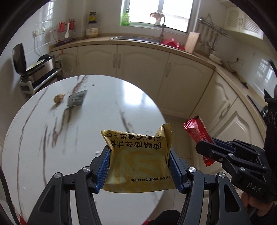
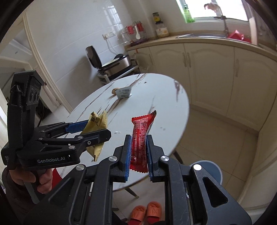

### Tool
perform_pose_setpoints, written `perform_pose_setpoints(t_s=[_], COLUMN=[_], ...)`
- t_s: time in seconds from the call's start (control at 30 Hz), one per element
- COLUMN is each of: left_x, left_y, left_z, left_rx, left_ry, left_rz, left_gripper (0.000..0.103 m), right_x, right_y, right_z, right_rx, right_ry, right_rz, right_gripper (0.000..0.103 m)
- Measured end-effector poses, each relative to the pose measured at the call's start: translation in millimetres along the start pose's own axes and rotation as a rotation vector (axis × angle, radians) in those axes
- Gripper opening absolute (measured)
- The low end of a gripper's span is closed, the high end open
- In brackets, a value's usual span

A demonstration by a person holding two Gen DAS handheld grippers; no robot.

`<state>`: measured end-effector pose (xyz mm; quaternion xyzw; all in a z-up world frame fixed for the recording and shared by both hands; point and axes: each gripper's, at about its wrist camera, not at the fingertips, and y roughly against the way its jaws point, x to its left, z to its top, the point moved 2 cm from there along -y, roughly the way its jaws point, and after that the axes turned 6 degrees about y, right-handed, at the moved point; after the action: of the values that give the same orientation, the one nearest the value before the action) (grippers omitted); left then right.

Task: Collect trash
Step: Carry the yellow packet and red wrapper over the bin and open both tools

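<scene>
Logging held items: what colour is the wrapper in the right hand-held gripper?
Red wrapper, clearest in the right wrist view.

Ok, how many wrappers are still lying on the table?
1: a grey wrapper on the table's far side, beside a small brown scrap. The grippers may hide others.

Daylight pours through the window (image 1: pixel 161 15) above the sink (image 1: pixel 136 39). Cream cabinets (image 1: pixel 142 69) run under the counter (image 1: pixel 121 42) below it, turning a corner to the right. White tiled wall (image 2: pixel 72 34) left of the sink. Round marble table (image 1: pixel 52 138) stands before the cabinets on pale floor tiles (image 2: pixel 216 147).
</scene>
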<state>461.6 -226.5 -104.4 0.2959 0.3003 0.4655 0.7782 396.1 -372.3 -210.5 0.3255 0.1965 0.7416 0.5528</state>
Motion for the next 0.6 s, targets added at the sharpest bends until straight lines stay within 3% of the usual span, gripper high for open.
perform_pose_setpoints(t_s=[0.27,0.43,0.6], left_x=[-119,-162,-184], left_y=[-67,-123,-178], left_z=[14,20,29], left_rx=[0.077,0.152,0.215], left_ry=[-0.159,-0.231,-0.264], left_rz=[-0.1,-0.131,-0.113], left_gripper=[0.058,0.058,0.062], right_x=[-91,-137,-179], right_y=[54,46,35], right_z=[-36,-59,-82], right_rx=[-0.06,-0.032,0.007], right_ry=[-0.144,-0.237,-0.311], right_rz=[-0.155,-0.206,-0.218], right_gripper=[0.016,0.016,0.016])
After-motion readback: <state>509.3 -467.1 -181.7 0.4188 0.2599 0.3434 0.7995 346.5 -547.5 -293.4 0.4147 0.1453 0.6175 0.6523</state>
